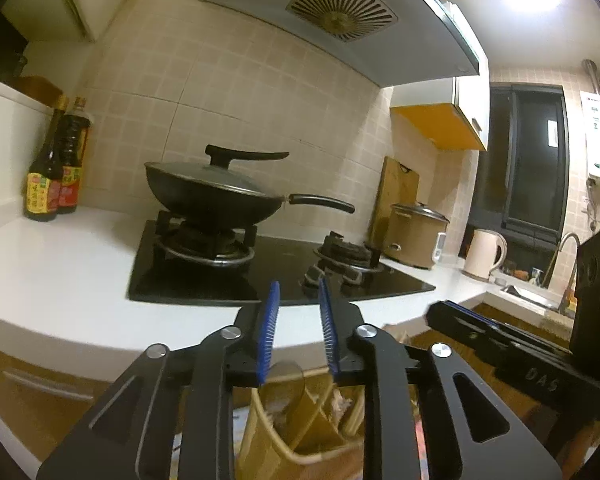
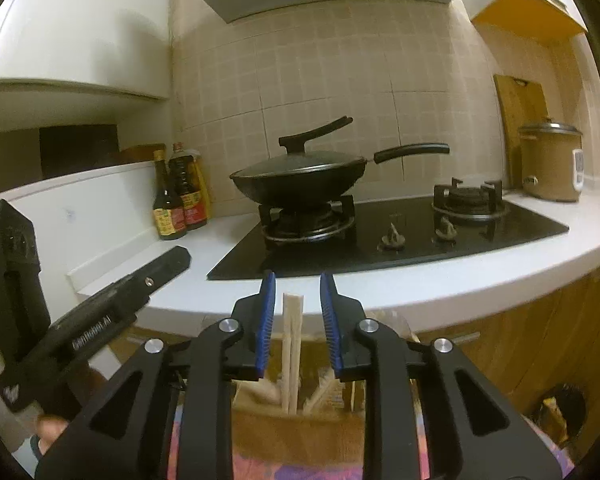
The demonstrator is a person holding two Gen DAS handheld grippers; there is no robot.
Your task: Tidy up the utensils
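A wooden utensil holder stands below and between both grippers, on a colourful cloth. A pair of pale wooden chopsticks stands upright in it, between my right gripper's fingers without touching them. Other wooden utensils lean in it. My right gripper is open. My left gripper is open and empty above the same holder, where a round metal utensil end shows. The right gripper shows in the left wrist view, and the left gripper in the right wrist view.
A white counter holds a black gas hob with a lidded wok. Sauce bottles stand at the left. A rice cooker, cutting board, kettle and sink are at the right.
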